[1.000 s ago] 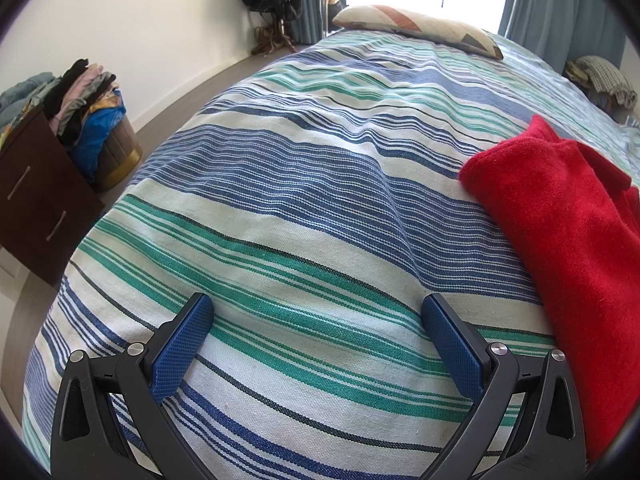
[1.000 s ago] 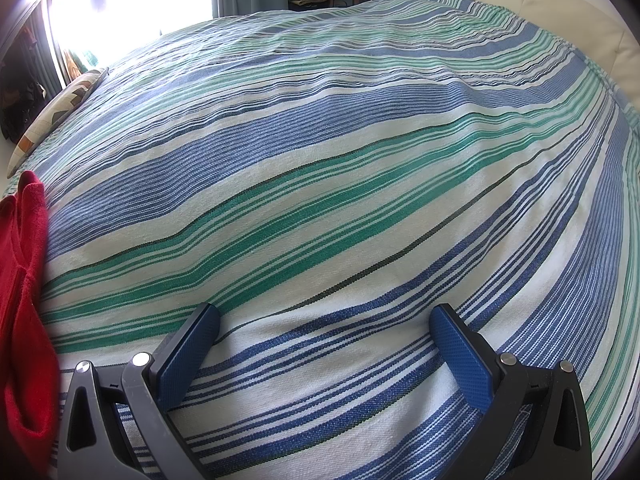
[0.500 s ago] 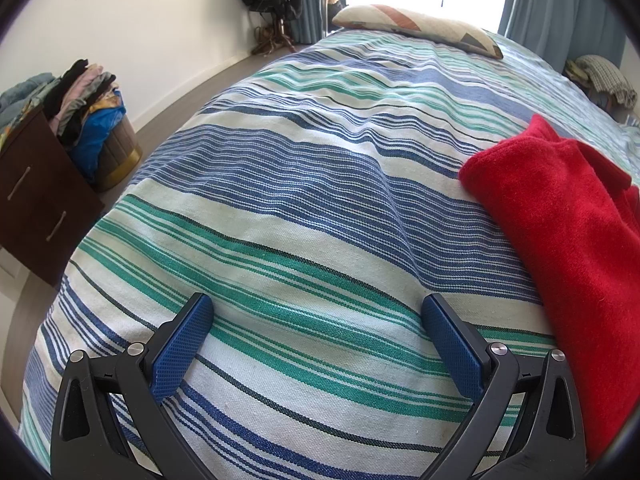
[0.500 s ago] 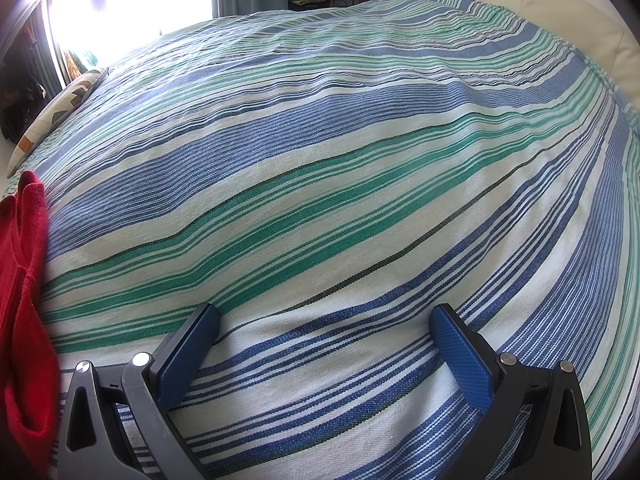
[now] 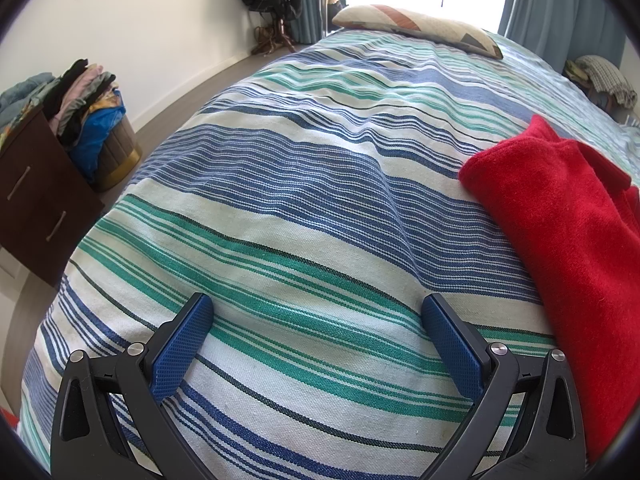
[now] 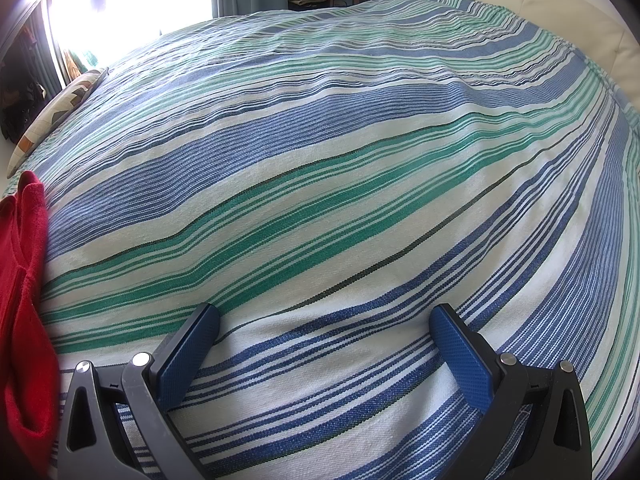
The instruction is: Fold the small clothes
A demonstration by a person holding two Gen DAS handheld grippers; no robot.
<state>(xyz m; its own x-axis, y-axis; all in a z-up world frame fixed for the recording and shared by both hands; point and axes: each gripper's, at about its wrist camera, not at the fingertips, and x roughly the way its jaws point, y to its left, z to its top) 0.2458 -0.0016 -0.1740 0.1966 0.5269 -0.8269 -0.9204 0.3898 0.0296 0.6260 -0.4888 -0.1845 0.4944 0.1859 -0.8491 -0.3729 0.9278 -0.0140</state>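
Observation:
A red fleece garment point(image 5: 568, 240) lies folded on the striped bedspread point(image 5: 304, 184), at the right of the left wrist view. It also shows at the left edge of the right wrist view point(image 6: 20, 280). My left gripper point(image 5: 318, 308) is open and empty over bare bedspread, to the left of the garment. My right gripper point(image 6: 324, 316) is open and empty over the bedspread point(image 6: 340, 160), to the right of the garment. Neither gripper touches the garment.
A patterned pillow point(image 5: 416, 28) lies at the far end of the bed. A dark wooden dresser point(image 5: 36, 200) and a basket heaped with clothes point(image 5: 96, 120) stand on the floor to the left. A cream headboard point(image 6: 552, 20) is at the right.

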